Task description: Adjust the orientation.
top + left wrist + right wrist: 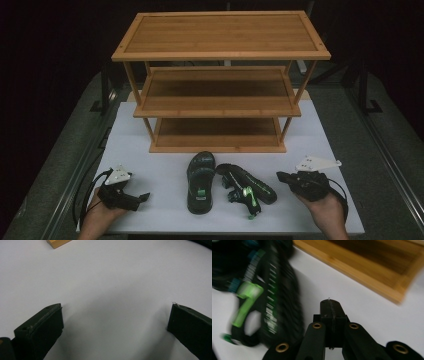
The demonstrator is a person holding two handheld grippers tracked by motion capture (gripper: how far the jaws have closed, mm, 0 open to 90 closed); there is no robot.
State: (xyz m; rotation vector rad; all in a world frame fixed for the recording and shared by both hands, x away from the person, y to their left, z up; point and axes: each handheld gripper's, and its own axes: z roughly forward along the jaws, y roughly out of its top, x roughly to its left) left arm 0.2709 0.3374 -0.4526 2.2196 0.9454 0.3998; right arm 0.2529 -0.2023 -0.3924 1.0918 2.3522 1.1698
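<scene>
R gripper view: sandal [269, 297] badly motion-blurred, straps & green buckle smeared, top & left cut off by frame edges. Wooden rack [372, 267] soft too, only a bottom-shelf corner in frame, rest cropped.

L gripper view: a sliver of rack corner [58, 242] clipped at top edge; dark curved thing [202, 243] at top right too cropped to identify.

High view: forearms cut off at bottom edge; rack's rear legs hidden behind shelves; background too dark to make out.
</scene>
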